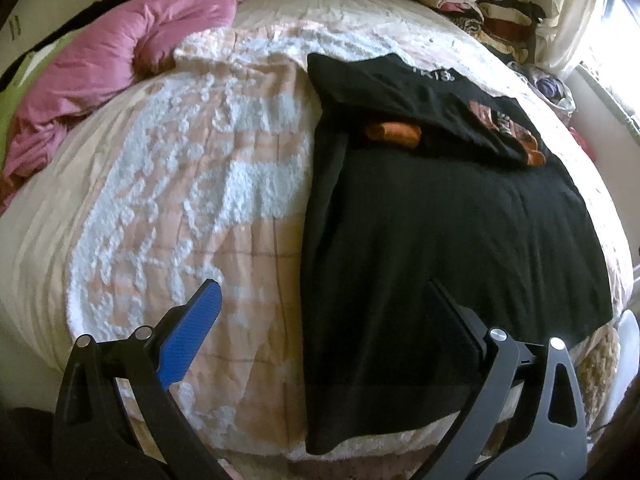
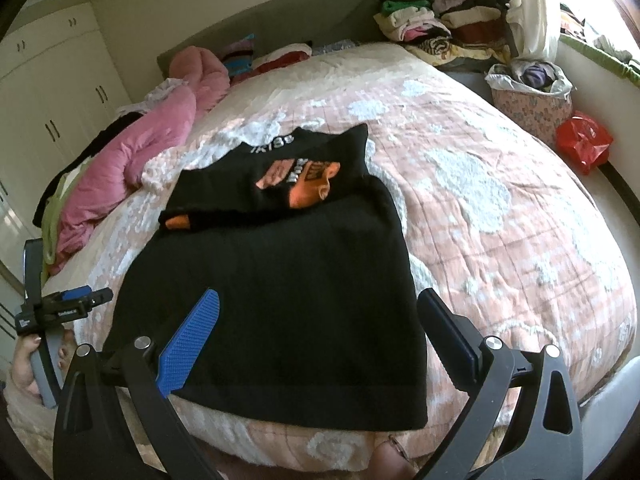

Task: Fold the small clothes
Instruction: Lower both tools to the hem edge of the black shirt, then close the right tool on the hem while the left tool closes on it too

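A black garment point(image 1: 452, 232) with an orange print point(image 2: 300, 184) lies flat on the pink and white bedspread point(image 1: 180, 184), its upper part folded down over the lower part. My left gripper point(image 1: 324, 296) is open and empty over the garment's left edge near the hem. My right gripper point(image 2: 320, 304) is open and empty above the garment's lower half point(image 2: 280, 280). The left gripper also shows at the far left of the right wrist view point(image 2: 76, 300), beside the bed's left side.
A pink duvet point(image 1: 112, 64) is bunched at the bed's left. Stacks of folded clothes point(image 2: 444, 28) sit at the far right corner. A flowered basket point(image 2: 528, 96) and a red bag point(image 2: 584, 140) stand right of the bed. White wardrobes point(image 2: 48, 92) stand at left.
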The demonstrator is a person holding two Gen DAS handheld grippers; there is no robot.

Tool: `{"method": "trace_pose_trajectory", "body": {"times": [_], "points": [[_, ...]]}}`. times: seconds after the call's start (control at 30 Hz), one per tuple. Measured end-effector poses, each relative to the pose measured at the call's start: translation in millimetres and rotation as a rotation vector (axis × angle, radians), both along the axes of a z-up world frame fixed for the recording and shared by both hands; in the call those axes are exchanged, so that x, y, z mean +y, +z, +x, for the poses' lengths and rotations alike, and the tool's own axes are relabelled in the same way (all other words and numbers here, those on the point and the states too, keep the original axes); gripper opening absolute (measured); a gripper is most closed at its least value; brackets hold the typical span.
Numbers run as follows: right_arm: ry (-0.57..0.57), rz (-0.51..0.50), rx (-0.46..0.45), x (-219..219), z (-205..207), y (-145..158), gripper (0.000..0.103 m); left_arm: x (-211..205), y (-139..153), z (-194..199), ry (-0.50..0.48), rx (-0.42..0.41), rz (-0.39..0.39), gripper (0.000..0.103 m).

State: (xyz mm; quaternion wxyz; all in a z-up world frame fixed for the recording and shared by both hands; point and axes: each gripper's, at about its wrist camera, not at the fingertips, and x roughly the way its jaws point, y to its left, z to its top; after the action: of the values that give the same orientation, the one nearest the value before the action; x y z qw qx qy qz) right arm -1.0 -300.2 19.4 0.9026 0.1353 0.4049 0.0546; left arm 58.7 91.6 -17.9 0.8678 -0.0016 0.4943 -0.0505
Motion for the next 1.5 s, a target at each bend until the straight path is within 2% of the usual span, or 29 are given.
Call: {"method": "trace_pose_trajectory", "body": {"times": [0.57, 0.77, 0.87, 1.17, 1.27, 1.3, 1.37, 1.4, 1.43, 1.47, 1.5], "points": [[0.012, -0.029, 0.148, -19, -25, -53, 0.098, 10, -22, -15, -0.012, 0.058, -0.002, 0.094], [0.018, -0.016, 0.161, -18, -27, -63, 0.098, 13, -27, -19, -0.015, 0.071, -0.007, 0.094], [0.022, -0.006, 0.172, -17, -26, -67, 0.086, 16, -29, -23, -0.007, 0.081, -0.02, 0.093], [0.015, -0.018, 0.196, -19, -25, -77, 0.069, 22, -40, -35, -0.013, 0.121, -0.063, 0.093], [0.004, -0.041, 0.204, -21, -25, -80, 0.058, 21, -44, -38, -0.022, 0.136, -0.079, 0.093], [0.003, -0.05, 0.206, -22, -25, -81, 0.053, 20, -44, -40, -0.031, 0.138, -0.093, 0.091], [0.002, -0.054, 0.21, -23, -25, -83, 0.044, 16, -44, -44, -0.052, 0.141, -0.11, 0.078], [0.005, -0.056, 0.211, -23, -26, -84, 0.037, 14, -45, -45, -0.065, 0.144, -0.11, 0.075], [0.007, -0.058, 0.21, -23, -26, -84, 0.026, 12, -45, -47, -0.07, 0.143, -0.102, 0.067], [0.013, -0.055, 0.208, -23, -27, -83, 0.02, 11, -46, -47, -0.071, 0.142, -0.098, 0.059], [0.018, -0.051, 0.199, -24, -29, -80, 0.013, 11, -46, -48, -0.073, 0.145, -0.099, 0.056]]}}
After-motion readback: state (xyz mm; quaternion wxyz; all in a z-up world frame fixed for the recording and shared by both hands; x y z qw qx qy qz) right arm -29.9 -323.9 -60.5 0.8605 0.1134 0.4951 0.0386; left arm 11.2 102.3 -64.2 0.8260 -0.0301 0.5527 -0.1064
